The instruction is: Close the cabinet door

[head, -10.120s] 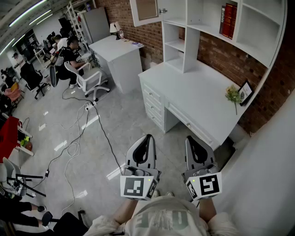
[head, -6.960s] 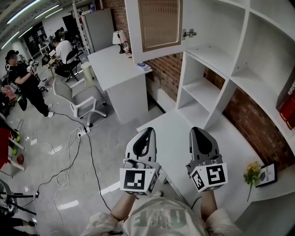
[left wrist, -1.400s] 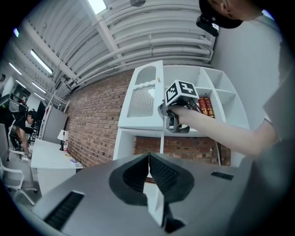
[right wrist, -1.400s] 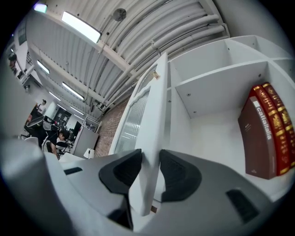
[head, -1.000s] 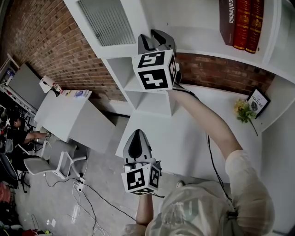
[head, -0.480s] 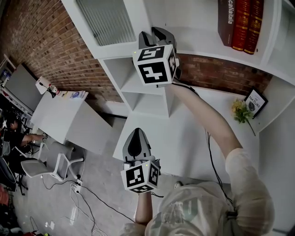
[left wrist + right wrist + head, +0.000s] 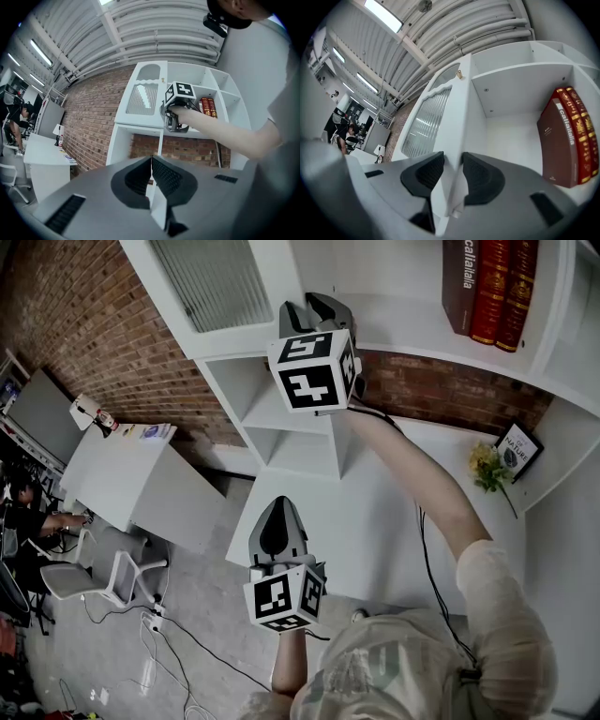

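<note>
At eleven o'clock in the head view, the white cabinet door (image 7: pixel 220 282), ribbed glass in its panel, hangs above the white worktop (image 7: pixel 366 521), with the brick wall (image 7: pixel 84 334) at ten. Only the right gripper view shows the right gripper (image 7: pixel 452 161) with jaws clamped on the door's edge; the left gripper (image 7: pixel 151 161) has its jaws together, empty.

Upright side by side on an upper shelf, three books (image 7: pixel 489 287), one dark brown, two red. Below, against a red brick wall (image 7: pixel 75 324), a white desk (image 7: pixel 394 521) with yellow flowers (image 7: pixel 487 468) just beside a small framed picture (image 7: pixel 518 448). Further left, a second white desk (image 7: pixel 122 479), a white office chair (image 7: pixel 98 573), cables (image 7: pixel 173 648) across the grey floor.
</note>
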`<control>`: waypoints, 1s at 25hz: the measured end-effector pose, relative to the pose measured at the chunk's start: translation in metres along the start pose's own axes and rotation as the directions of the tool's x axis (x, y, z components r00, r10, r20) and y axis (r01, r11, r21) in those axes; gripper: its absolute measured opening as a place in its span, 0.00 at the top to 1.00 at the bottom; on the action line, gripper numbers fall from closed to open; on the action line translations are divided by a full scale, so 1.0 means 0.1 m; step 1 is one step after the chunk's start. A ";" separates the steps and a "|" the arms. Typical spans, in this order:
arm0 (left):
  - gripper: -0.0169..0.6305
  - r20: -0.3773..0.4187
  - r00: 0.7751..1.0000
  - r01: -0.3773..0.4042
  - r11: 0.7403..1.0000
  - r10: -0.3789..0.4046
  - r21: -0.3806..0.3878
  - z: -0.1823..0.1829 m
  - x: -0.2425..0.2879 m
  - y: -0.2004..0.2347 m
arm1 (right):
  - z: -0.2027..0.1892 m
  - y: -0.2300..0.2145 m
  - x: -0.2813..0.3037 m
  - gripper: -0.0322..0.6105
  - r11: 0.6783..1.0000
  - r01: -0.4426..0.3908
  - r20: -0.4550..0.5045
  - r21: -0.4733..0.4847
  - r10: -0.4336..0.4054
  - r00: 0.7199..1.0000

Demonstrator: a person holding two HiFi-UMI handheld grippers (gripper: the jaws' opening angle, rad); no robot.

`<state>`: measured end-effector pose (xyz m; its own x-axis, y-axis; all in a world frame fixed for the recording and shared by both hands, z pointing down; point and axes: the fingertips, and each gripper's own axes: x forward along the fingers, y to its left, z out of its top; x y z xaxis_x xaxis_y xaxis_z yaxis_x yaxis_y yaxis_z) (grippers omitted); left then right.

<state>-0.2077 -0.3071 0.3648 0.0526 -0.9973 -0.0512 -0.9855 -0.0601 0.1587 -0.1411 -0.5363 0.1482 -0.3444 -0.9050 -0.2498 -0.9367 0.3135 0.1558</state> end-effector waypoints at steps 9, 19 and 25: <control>0.95 -0.028 0.999 0.015 1.000 -0.016 -0.010 -0.06 0.02 -0.08 | -0.08 -0.06 -0.05 0.76 0.991 -0.066 0.036 0.120 0.062 0.997; 0.95 0.050 0.997 0.056 0.997 -0.059 0.057 0.32 -0.14 -0.47 | 0.27 -0.02 -1.15 0.76 0.946 -0.296 0.206 0.135 0.266 0.942; 0.95 0.103 0.973 0.208 0.978 -0.204 -0.020 0.67 -0.18 -0.95 | 0.45 -0.27 -2.10 0.90 0.856 -0.422 0.316 0.297 0.329 0.890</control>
<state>-0.1263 -0.2811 0.2844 0.2359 -0.9542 -0.1839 -0.9496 -0.2666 0.1648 -0.0461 -0.3416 0.1531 -0.6342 -0.6113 -0.4734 -0.6756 0.7359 -0.0452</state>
